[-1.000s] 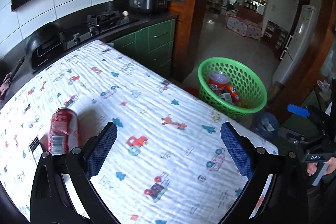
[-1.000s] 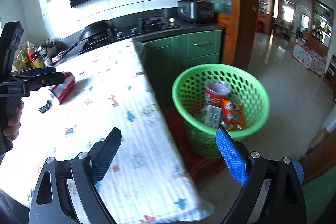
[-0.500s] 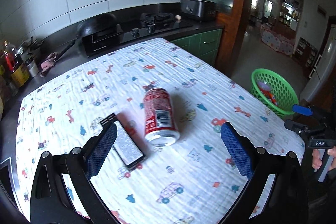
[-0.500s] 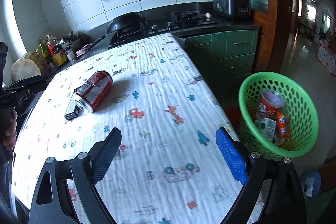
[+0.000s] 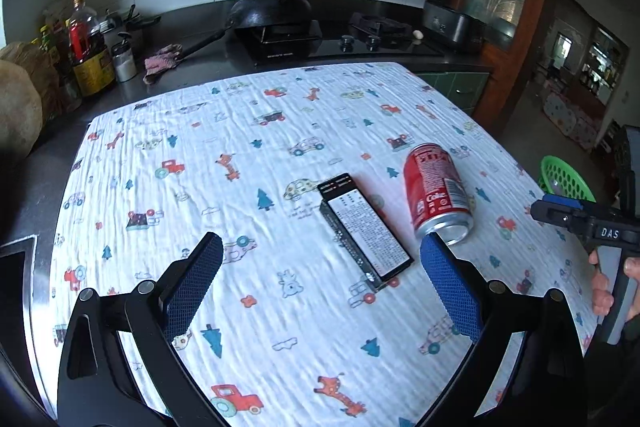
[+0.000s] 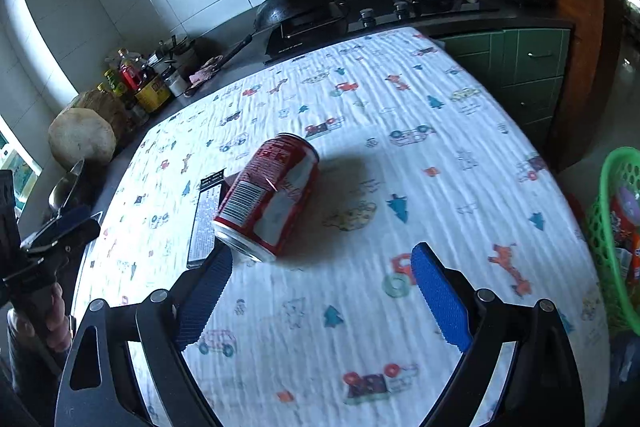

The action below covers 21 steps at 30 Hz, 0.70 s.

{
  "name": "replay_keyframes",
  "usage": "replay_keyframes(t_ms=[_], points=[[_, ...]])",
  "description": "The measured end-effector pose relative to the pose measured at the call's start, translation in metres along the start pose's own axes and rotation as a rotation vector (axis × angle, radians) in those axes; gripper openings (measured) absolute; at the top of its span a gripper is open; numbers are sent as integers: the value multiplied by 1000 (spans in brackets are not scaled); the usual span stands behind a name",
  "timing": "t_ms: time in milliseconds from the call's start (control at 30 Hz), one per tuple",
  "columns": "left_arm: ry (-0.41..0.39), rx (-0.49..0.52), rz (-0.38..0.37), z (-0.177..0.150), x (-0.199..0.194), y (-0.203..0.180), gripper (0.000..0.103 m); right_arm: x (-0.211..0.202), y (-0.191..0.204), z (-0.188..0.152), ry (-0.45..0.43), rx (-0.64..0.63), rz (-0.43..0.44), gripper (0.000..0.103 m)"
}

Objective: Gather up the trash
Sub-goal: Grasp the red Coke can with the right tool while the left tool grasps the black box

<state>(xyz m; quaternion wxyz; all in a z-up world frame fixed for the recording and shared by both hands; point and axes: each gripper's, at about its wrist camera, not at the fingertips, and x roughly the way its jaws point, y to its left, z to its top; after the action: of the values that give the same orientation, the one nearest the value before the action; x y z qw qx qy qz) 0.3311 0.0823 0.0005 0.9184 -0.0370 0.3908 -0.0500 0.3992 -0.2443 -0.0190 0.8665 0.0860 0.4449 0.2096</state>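
Left tongs: my left gripper (image 5: 320,259) stands wide, nothing between its dark blue knurled pads, above the near part of the cloth.
Right tongs: my right gripper (image 6: 322,267) is spread wide too and grips nothing; its left pad sits just before the can's near rim, and whether it touches I cannot tell.
Can: a red aluminium drink can with white lettering (image 5: 436,197) lies on its side, silver end toward me, right of the table's middle.
Box: a flat black rectangular box with a white printed label (image 5: 366,229) lies just left of the can; in the right wrist view the can hides part of it (image 6: 206,215).
Cloth: a white crinkled cotton tablecloth printed with small cars, trees and giraffes (image 5: 240,155) covers the whole table.
Basket: a green perforated plastic basket (image 6: 618,227) stands on the floor to the right, cut off by the frame edge; some red and orange packaging shows inside, too blurred to name.
Far counter: a black wok (image 5: 276,13) on a dark glass hob, and bottles (image 5: 86,43) at far left.
My hands: only fingers on each black handle show at the picture edges.
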Motion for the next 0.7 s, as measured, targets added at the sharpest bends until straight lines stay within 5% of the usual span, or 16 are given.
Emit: replay_keyframes(t_ms=[233, 700], points=[[20, -57, 9, -12, 9, 33, 98, 52, 20, 28, 86, 85, 75, 84], [42, -71, 9, -14, 20, 47, 98, 121, 14, 48, 202, 251, 81, 76]])
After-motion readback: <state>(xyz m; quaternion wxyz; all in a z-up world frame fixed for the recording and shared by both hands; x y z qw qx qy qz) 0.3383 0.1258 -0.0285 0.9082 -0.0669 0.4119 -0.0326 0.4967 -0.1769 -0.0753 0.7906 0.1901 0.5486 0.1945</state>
